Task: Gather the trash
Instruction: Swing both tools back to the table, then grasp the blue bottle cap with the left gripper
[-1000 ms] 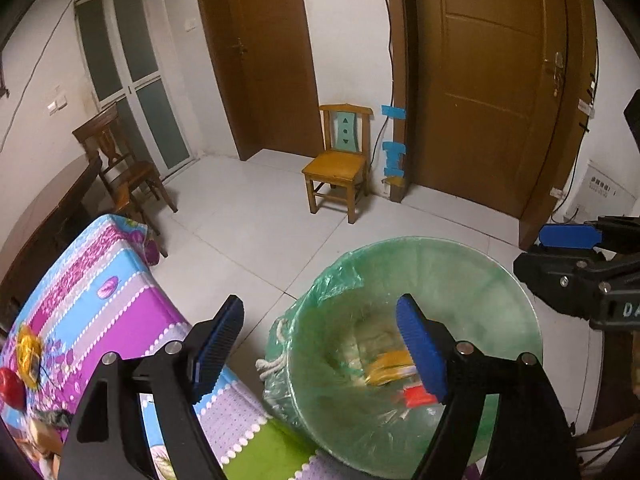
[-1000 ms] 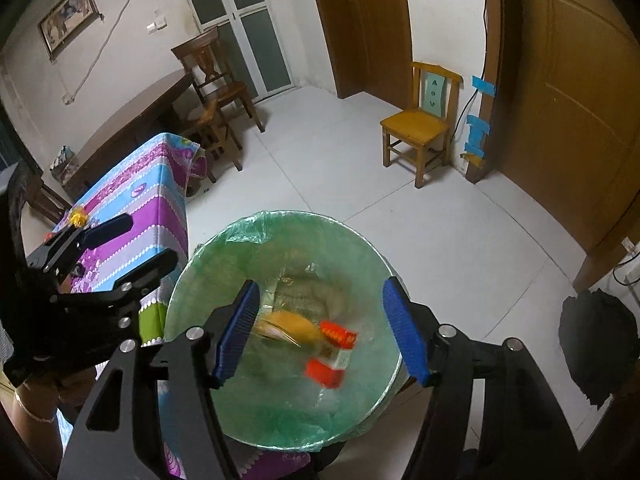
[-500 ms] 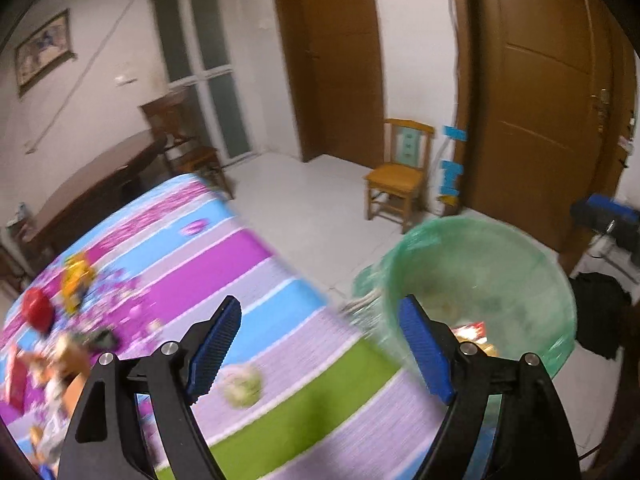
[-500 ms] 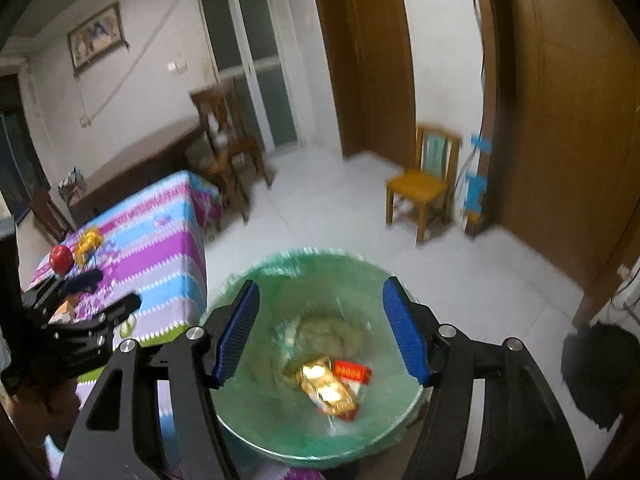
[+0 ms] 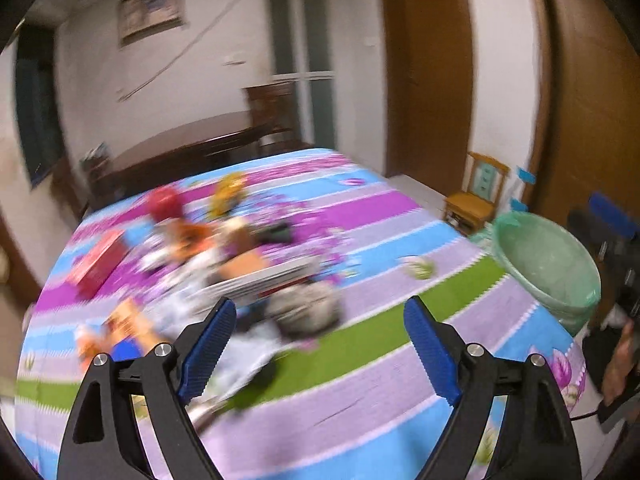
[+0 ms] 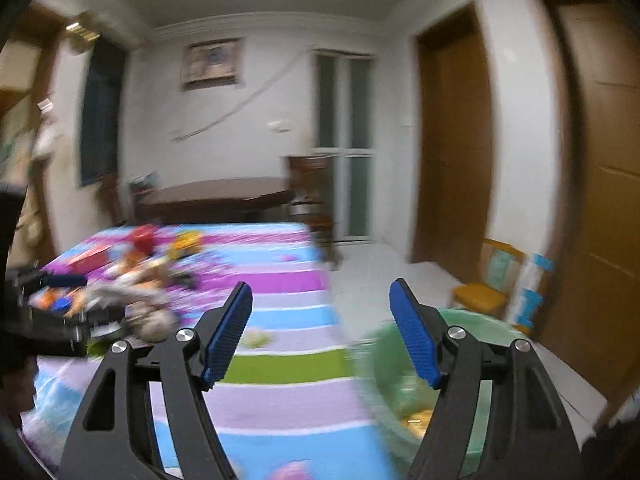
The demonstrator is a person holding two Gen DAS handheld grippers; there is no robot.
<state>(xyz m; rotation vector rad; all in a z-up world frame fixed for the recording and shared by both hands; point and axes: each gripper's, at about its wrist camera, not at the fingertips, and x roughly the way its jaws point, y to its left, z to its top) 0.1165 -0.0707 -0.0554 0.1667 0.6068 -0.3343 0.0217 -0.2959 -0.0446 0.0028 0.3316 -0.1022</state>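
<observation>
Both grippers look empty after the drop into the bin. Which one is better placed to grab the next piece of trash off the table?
Probably left. The left gripper is open and faces the trash pile on the striped tablecloth, while the right gripper, also open, sits beside the green-lined bin, farther from the pile.

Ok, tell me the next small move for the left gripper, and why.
Probably ease the left gripper forward and down toward the grey crumpled piece just ahead of it. Its jaws are open and empty, the pile of trash lies on the striped tablecloth, and the green-lined bin stands at the table's right edge. The view is blurred, so slow down first.
</observation>
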